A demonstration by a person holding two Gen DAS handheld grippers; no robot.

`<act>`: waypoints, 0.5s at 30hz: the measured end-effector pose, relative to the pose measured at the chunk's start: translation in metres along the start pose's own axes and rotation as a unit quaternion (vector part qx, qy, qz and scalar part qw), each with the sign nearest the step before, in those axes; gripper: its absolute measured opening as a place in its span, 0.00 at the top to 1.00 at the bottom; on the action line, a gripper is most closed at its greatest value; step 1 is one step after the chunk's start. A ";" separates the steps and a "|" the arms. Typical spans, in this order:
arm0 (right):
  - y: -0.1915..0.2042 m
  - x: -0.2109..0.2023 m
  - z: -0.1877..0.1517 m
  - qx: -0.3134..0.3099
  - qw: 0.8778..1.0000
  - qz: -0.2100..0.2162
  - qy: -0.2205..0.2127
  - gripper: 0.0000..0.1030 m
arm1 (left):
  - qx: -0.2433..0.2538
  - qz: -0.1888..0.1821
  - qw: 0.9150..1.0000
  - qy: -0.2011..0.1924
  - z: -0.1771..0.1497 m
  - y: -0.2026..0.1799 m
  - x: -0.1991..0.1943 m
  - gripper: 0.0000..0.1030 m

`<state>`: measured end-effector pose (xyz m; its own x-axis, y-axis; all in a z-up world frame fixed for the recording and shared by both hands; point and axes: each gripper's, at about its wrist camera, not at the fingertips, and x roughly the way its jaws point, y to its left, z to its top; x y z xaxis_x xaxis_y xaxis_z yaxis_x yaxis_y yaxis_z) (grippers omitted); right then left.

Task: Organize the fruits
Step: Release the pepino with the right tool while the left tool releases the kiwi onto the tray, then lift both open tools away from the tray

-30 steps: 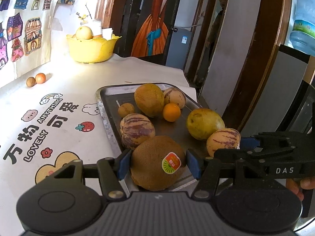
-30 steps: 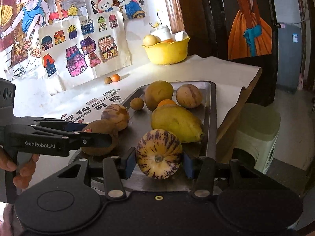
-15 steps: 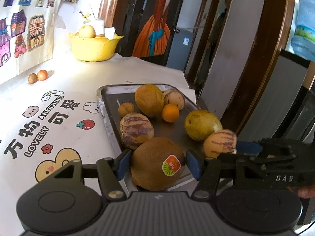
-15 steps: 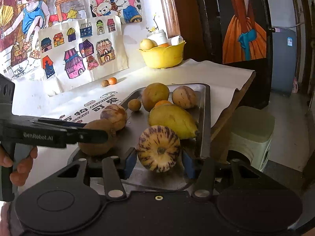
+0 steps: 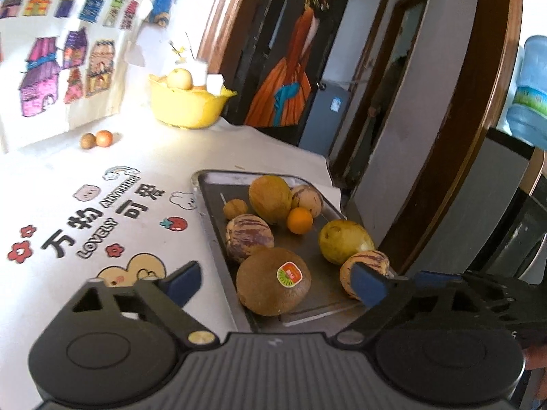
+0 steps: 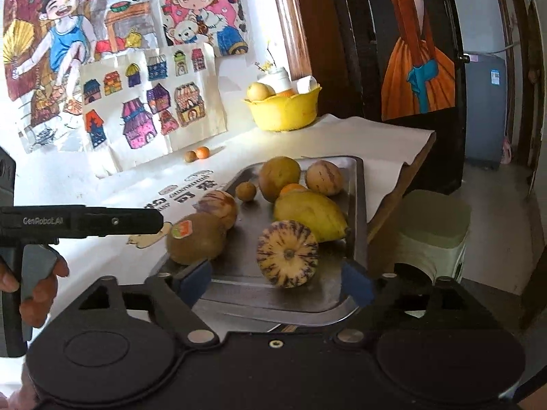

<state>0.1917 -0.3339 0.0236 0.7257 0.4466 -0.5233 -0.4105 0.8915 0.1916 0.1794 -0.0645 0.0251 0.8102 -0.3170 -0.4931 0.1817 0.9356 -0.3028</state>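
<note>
Brown kiwi-like fruit [image 5: 273, 287] with a red-green sticker sits at the near left corner of the metal tray [image 5: 209, 205], on the white printed cloth covering the tabletop [image 5: 68, 184]. Left tool [image 5: 277, 282] jaws have just been opening and now stand wide; blue pads flank the fruit on both sides with clear gaps, nothing gripped. Fruit lies between and slightly ahead of the fingertips.

Right tool [image 6: 273, 282] jaws likewise have just been opening, now spread wide. Striped pale-yellow melon [image 6: 288, 254] with purple streaks rests on the tray near its front edge, between the two blue pads, not touched by either. Nothing held.

Rest of tray: a second striped melon [image 5: 249, 237] just behind the brown fruit, touching or nearly so; a yellow mango-like fruit [image 6: 309, 215] right behind the front striped melon; a small orange [image 5: 299, 220] mid-tray; a big tan round fruit [image 5: 270, 199] and another striped one [image 5: 306, 200] at the far end; a small tan ball [image 5: 235, 208] at the far left.

In the right wrist view the left tool's black body reaches in from the left, with a hand [image 6: 37, 283] around its handle.

Off the tray: yellow bowl [image 6: 285, 111] with fruit at the far tabletop edge by the wall, two small round fruits [image 6: 197, 154] on the cloth well apart from the tray. Children's drawings [image 6: 150, 102] on the wall.
</note>
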 end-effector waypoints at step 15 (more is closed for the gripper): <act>0.041 -0.041 -0.015 0.014 1.000 -0.007 0.025 0.01 | -0.001 0.121 0.993 0.006 -0.031 0.002 -0.062 0.01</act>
<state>0.1374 -0.3169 0.0404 0.7024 0.4304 -0.5669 -0.3846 0.8997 0.2065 0.1119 -0.0475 0.0295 0.8227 -0.0855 -0.5619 -0.0179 0.9842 -0.1760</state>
